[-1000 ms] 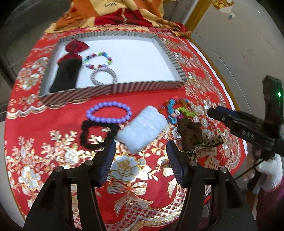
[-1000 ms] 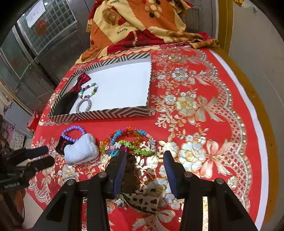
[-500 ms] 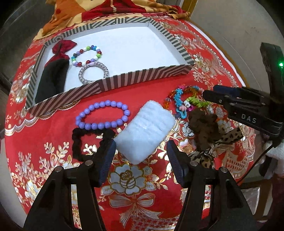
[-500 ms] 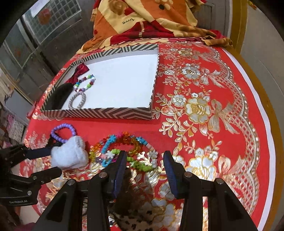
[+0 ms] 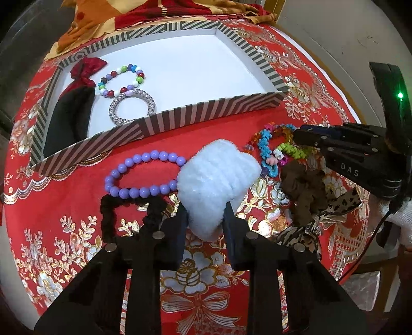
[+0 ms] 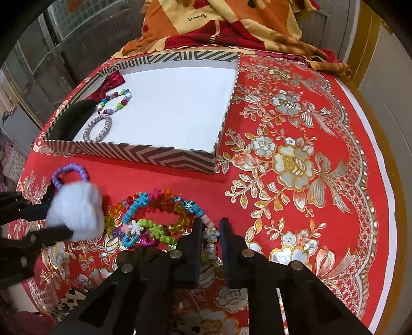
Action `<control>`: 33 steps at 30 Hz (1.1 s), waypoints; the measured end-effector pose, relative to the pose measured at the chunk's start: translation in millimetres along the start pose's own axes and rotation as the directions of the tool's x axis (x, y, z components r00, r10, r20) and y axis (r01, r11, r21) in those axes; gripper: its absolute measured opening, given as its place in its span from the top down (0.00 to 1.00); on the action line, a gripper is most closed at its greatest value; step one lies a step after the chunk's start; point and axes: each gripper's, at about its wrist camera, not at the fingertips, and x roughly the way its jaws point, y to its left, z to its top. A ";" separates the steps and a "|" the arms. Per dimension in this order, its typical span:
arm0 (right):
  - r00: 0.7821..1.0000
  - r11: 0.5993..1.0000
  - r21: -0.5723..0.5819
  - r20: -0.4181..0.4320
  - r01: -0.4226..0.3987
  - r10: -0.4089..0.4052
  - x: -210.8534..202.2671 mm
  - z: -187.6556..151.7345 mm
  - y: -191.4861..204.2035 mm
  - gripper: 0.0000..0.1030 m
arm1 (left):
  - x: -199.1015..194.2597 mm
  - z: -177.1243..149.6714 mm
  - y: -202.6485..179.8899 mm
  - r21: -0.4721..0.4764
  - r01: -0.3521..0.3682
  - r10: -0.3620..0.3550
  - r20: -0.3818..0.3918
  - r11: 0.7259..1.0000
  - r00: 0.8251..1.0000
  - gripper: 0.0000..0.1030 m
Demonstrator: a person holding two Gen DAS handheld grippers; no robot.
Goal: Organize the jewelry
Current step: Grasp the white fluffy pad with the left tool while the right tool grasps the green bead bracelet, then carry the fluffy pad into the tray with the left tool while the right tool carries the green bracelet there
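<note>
My left gripper (image 5: 204, 210) is closing, and its pads pinch the near end of a white fluffy scrunchie (image 5: 219, 175) on the red cloth. From the right wrist the same scrunchie (image 6: 77, 208) shows between the left fingers. My right gripper (image 6: 211, 225) is closing too, jaws nearly together on a strand of the colourful bead bracelets (image 6: 159, 206). In the left wrist view the right gripper (image 5: 298, 134) tips into that bracelet pile (image 5: 267, 147). The striped box (image 5: 206, 113) holds a black pouch with a red bow (image 5: 69, 113), a multicolour bead bracelet (image 5: 121, 80) and a silver bangle (image 5: 132, 107).
A purple bead bracelet (image 5: 144, 175) and a black scrunchie (image 5: 108, 214) lie left of the white one. A brown scrunchie (image 5: 303, 190) and a leopard-print bow (image 5: 340, 203) lie to its right. An orange blanket (image 6: 219, 23) is heaped behind the box. The table edge (image 6: 381, 180) curves along the right.
Both grippers have sunk toward the cloth. The left jaws went from wide open to pinching the white scrunchie. The right jaws narrowed from partly open to nearly together on the colourful bracelets.
</note>
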 end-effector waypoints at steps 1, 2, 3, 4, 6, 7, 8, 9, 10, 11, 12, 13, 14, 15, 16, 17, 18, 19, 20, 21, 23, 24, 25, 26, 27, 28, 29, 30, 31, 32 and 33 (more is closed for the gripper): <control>1.000 1.000 0.002 0.004 -0.005 0.005 -1.3 0.0 0.5 0.88 | -0.9 0.2 0.5 -0.003 0.006 -0.006 0.001 1.000 1.000 0.79; 1.000 1.000 0.007 0.012 -0.013 0.013 -4.4 0.4 0.6 0.88 | -3.0 -0.1 1.8 -0.011 0.013 -0.013 0.004 1.000 1.000 0.80; 1.000 1.000 0.011 0.017 -0.020 0.020 -6.9 0.8 1.1 0.88 | -4.9 -0.1 2.5 -0.017 0.021 -0.021 0.009 1.000 1.000 0.80; 0.999 0.999 0.015 0.025 -0.030 0.029 -11.4 1.8 1.4 0.88 | -7.7 0.1 4.2 -0.026 0.030 -0.029 0.018 0.999 0.999 0.81; 0.999 0.999 0.014 0.041 -0.031 0.030 -19.3 3.7 3.0 0.88 | -11.6 0.2 5.8 -0.025 0.032 -0.031 0.027 0.999 0.999 0.81; 0.999 0.999 0.013 0.041 -0.035 0.034 -21.1 4.5 3.8 0.88 | -12.8 -0.1 6.4 -0.023 0.030 -0.029 0.030 0.999 0.999 0.81; 0.999 0.999 0.009 0.040 -0.032 0.032 -22.1 4.9 5.0 0.88 | -13.4 0.0 6.7 -0.024 0.030 -0.030 0.032 0.999 0.999 0.81; 0.999 1.000 0.009 0.042 -0.029 0.029 -23.6 4.6 5.5 0.88 | -14.0 0.2 6.7 -0.025 0.035 -0.034 0.032 0.999 0.999 0.81; 0.998 0.999 0.019 0.046 -0.040 0.039 -25.7 4.4 5.7 0.88 | -15.3 -0.1 7.1 -0.028 0.039 -0.038 0.035 0.999 0.999 0.81; 0.997 0.998 0.034 0.051 -0.060 0.058 -28.7 4.4 5.4 0.88 | -17.2 -0.5 7.5 -0.030 0.039 -0.038 0.039 0.999 0.998 0.81; 0.996 0.996 0.044 0.060 -0.074 0.071 -32.8 4.4 5.7 0.88 | -19.6 -0.8 7.8 -0.030 0.040 -0.038 0.044 0.999 0.998 0.81; 0.995 0.996 0.047 0.070 -0.080 0.077 -37.5 4.4 7.0 0.88 | -22.4 -1.0 8.0 -0.031 0.045 -0.043 0.047 0.999 0.998 0.81; 0.994 0.995 0.048 0.077 -0.087 0.083 -40.8 4.7 7.6 0.88 | -24.9 -1.1 8.2 -0.032 0.050 -0.048 0.051 0.998 0.998 0.81; 0.992 0.994 0.052 0.087 -0.100 0.095 -46.4 5.2 8.3 0.88 | -27.9 -1.7 8.7 -0.031 0.051 -0.049 0.056 0.998 0.997 0.81; 0.990 0.992 0.057 0.096 -0.112 0.106 -50.9 5.6 8.6 0.88 | -31.9 -2.1 9.1 -0.028 0.048 -0.046 0.063 0.998 0.997 0.81; 0.988 0.991 0.060 0.104 -0.120 0.113 -54.6 6.4 8.6 0.88 | -35.7 -2.9 10.0 -0.027 0.046 -0.044 0.069 0.999 0.997 0.81; 0.986 0.989 0.066 0.113 -0.129 0.121 -58.4 7.1 7.9 0.88 | -36.6 -0.8 9.5 -0.028 0.046 -0.044 0.073 0.999 0.996 0.81; 0.984 0.987 0.076 0.120 -0.142 0.133 -61.7 8.0 7.2 0.88 | -38.2 -0.8 9.4 -0.029 0.046 -0.044 0.075 0.999 0.996 0.81; 0.982 0.985 0.083 0.124 -0.153 0.142 -63.6 8.8 6.6 0.88 | -40.7 -0.4 9.7 -0.032 0.046 -0.044 0.079 0.998 0.996 0.81; 0.979 0.981 0.092 0.134 -0.168 0.155 -67.8 10.1 6.2 0.88 | -42.7 0.1 9.9 -0.034 0.047 -0.044 0.084 0.998 0.995 0.81; 0.977 0.982 0.086 0.147 -0.171 0.157 -74.7 12.7 8.5 0.88 | -45.4 2.1 10.1 -0.035 0.047 -0.044 0.093 0.998 0.995 0.81; 0.976 0.982 0.078 0.154 -0.170 0.156 -78.1 14.1 10.6 0.88 | -48.6 2.4 10.7 -0.035 0.048 -0.044 0.099 0.998 0.994 0.81; 0.974 0.982 0.073 0.160 -0.173 0.159 -81.3 15.0 12.3 0.88 | -50.8 3.4 11.3 -0.035 0.047 -0.043 0.105 0.998 0.994 0.81; 0.973 0.982 0.067 0.167 -0.175 0.162 -84.7 16.3 14.1 0.88 | -53.6 3.9 12.8 -0.037 0.046 -0.042 0.111 0.998 0.993 0.81; 0.972 0.983 0.062 0.172 -0.175 0.162 -87.2 17.7 15.0 0.88 | -56.7 5.1 14.1 -0.039 0.047 -0.042 0.117 0.998 0.992 0.81; 0.970 0.983 0.052 0.180 -0.174 0.162 -91.6 20.3 18.0 0.88 | -58.4 6.3 15.0 -0.041 0.047 -0.042 0.121 0.998 0.992 0.81; 0.969 0.984 0.045 0.187 -0.172 0.161 -94.9 22.5 19.3 0.88 | -61.7 8.0 16.3 -0.043 0.046 -0.040 0.128 0.998 0.991 0.81; 0.968 0.985 0.039 0.195 -0.171 0.160 -98.4 25.0 20.1 0.88 | -64.9 10.3 17.6 -0.043 0.041 -0.035 0.136 0.998 0.990 0.81; 0.966 0.985 0.035 0.202 -0.170 0.160 -101.5 27.8 20.7 0.88 | -68.3 12.6 18.7 -0.042 0.035 -0.028 0.146 0.998 0.989 0.81; 0.965 0.985 0.030 0.209 -0.169 0.159 -104.6 30.7 21.4 0.88 | -71.5 15.2 20.3 -0.043 0.031 -0.024 0.154 0.999 0.988 0.81; 0.964 0.986 0.024 0.216 -0.166 0.157 -107.8 34.2 21.8 0.88 | -74.9 18.1 22.1 -0.046 0.025 -0.017 0.165 0.999 0.986 0.81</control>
